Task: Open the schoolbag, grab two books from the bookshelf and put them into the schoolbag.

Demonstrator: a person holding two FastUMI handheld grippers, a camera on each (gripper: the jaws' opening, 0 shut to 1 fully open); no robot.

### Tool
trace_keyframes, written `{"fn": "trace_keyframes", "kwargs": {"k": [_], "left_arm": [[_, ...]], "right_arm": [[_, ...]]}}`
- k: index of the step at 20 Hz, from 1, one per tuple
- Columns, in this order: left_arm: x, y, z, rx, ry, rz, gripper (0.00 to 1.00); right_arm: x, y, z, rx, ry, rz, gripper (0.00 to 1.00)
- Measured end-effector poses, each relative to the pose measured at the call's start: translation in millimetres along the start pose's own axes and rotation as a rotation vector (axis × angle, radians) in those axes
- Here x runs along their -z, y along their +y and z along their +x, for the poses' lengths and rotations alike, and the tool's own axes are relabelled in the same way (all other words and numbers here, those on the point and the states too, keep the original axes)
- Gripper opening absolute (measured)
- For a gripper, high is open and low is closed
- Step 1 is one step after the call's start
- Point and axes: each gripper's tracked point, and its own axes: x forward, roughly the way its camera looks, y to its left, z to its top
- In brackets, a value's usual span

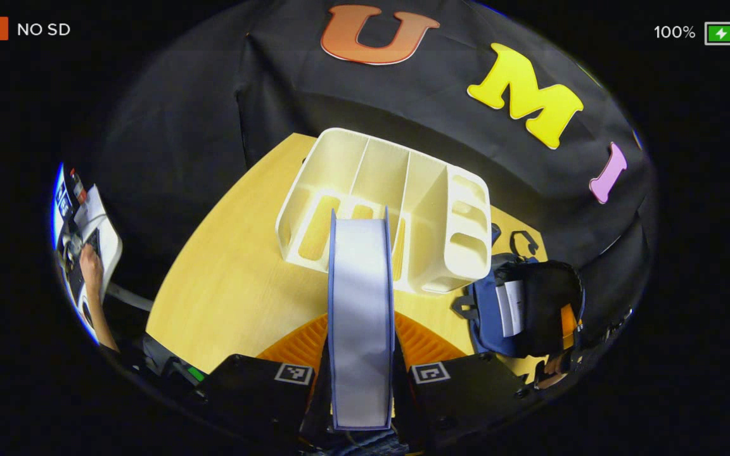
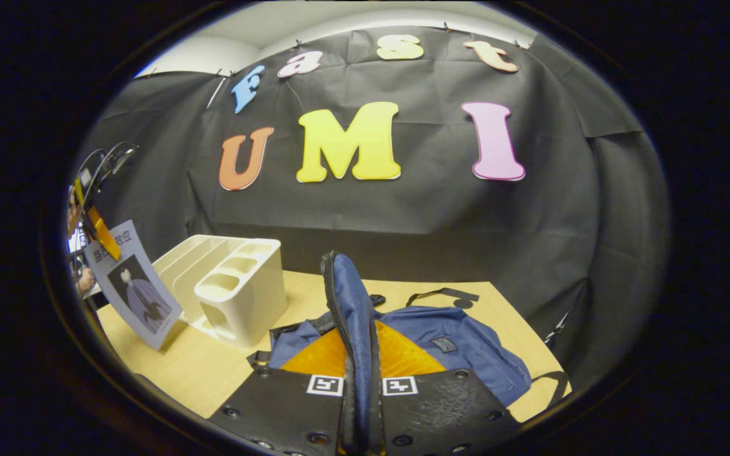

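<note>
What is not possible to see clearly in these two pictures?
- Cover of the book, left gripper view: the book stands edge-on, so its faces are hidden.
- Inside of the schoolbag, right gripper view: the raised flap and the right tool hide it.
- The person, left gripper view: cut off by the left edge and small.

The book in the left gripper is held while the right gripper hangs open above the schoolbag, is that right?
Not quite. The right gripper is not open: in the right gripper view its fingers are shut on the schoolbag's zippered edge. The left gripper does hold the book.
</note>
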Motion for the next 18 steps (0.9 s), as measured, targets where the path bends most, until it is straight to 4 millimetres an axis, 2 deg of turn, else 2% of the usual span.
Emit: {"fn": "trace_keyframes", "kwargs": {"k": [1,2,3,6,9,11,14,15,16,18], "left_arm": [[9,0,-5,0.025,-0.009,-0.024,0.42],[15,0,-9,0.051,-0.023,-0.050,0.46],[20,0,-13,0.075,-0.043,-0.071,0.42],[37,3,-19,0.130,-0.068,-0.177,0.42],[50,-11,-20,0.228,-0.073,-0.256,0.42],[52,-34,-20,0.339,-0.077,-0.282,0.43],[62,-63,-4,0.425,-0.053,-0.269,0.42],[65,-76,1,0.459,-0.042,-0.272,0.47],[65,-92,5,0.506,-0.029,-0.291,0.43],[66,-125,11,0.609,0.004,-0.305,0.42]], "right_arm": [[-1,0,1,-0.002,0.003,-0.010,0.08],[-3,-2,3,0.002,0.007,-0.022,0.08],[-4,-5,4,0.010,0.011,-0.042,0.08],[-9,-13,6,0.026,0.034,-0.098,0.08],[-14,-20,6,0.053,0.042,-0.140,0.08],[-18,-19,5,0.061,0.042,-0.159,0.08],[-22,-17,3,0.066,0.044,-0.175,0.08],[-24,-20,2,0.075,0.040,-0.173,0.08],[-27,-23,1,0.085,0.036,-0.166,0.11],[-30,-29,0,0.105,0.036,-0.148,0.08]]}}
